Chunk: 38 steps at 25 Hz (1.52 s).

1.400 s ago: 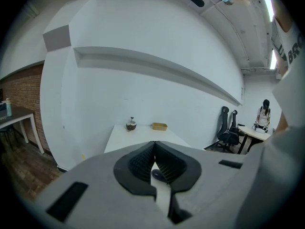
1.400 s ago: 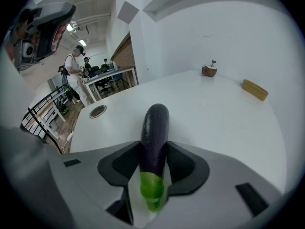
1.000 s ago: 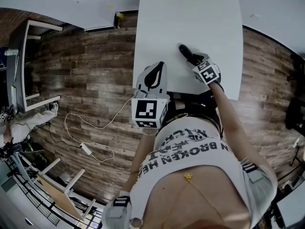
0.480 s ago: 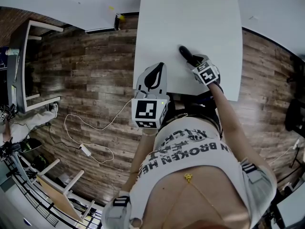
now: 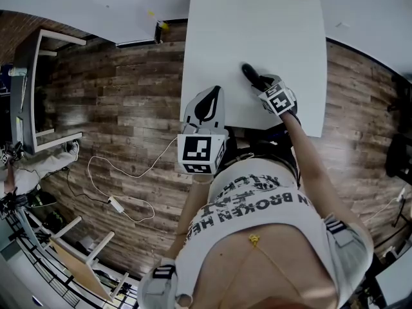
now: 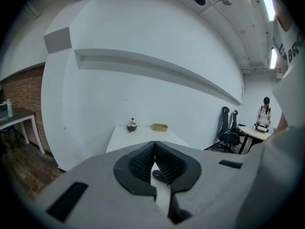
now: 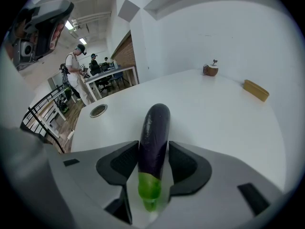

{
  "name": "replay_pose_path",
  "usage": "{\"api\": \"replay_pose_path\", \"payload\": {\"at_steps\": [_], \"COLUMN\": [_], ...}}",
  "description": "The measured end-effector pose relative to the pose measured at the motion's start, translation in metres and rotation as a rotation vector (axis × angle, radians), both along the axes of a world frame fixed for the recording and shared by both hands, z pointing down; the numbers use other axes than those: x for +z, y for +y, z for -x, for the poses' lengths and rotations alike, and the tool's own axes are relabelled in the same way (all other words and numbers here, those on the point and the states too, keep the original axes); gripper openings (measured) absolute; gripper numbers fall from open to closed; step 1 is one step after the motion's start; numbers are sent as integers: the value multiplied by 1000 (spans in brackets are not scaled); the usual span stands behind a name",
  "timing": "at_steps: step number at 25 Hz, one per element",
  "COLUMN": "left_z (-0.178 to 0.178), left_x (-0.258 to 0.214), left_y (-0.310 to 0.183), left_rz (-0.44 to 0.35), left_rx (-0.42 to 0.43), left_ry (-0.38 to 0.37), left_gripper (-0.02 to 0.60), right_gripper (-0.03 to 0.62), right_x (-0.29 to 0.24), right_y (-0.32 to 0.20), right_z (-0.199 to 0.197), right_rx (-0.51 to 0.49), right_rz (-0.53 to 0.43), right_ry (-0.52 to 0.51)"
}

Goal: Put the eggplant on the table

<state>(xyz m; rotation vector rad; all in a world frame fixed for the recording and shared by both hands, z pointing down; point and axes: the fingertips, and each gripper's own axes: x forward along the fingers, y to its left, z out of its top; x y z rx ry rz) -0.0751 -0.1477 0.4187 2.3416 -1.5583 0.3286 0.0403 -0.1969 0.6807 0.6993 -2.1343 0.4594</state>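
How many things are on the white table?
3: the eggplant between the right claw's jaws, which have just been opening; a brown round thing and a yellow tray at the far end. More may be hidden.

eggplant (image 7: 153,137) | dark purple, green stem | lying flat | on white table (image 7: 214,118)

My shirt (image 5: 257,198) has big dark letters, seen upside down from above. I can read the word "BROKEN" and, on the next line, "HE". In the left gripper view it shows "BR". I can read nothing else.
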Motion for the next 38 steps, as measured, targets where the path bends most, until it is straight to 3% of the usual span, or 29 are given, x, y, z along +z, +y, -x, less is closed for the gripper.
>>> {"api": "replay_pose_path", "payload": {"at_steps": [18, 25, 31, 38], "left_z": [-11, -15, -23, -33], "left_x": [-2, -3, -4, -4], "left_y": [-2, -7, -8, -9], "left_rz": [-3, -15, -21, -26], "left_rx": [40, 62, 81, 107], "left_ry": [8, 8, 13, 24], "left_gripper": [6, 6, 6, 6], "right_gripper": [233, 230, 95, 21], "right_x": [-31, -66, -107, -134], "right_y": [-4, -13, -17, -3], "right_z": [6, 4, -2, -3], "right_rx": [-10, -25, -64, -90], "right_rz": [-28, -104, -216, -209], "right_ry": [-41, -76, -83, -152]}}
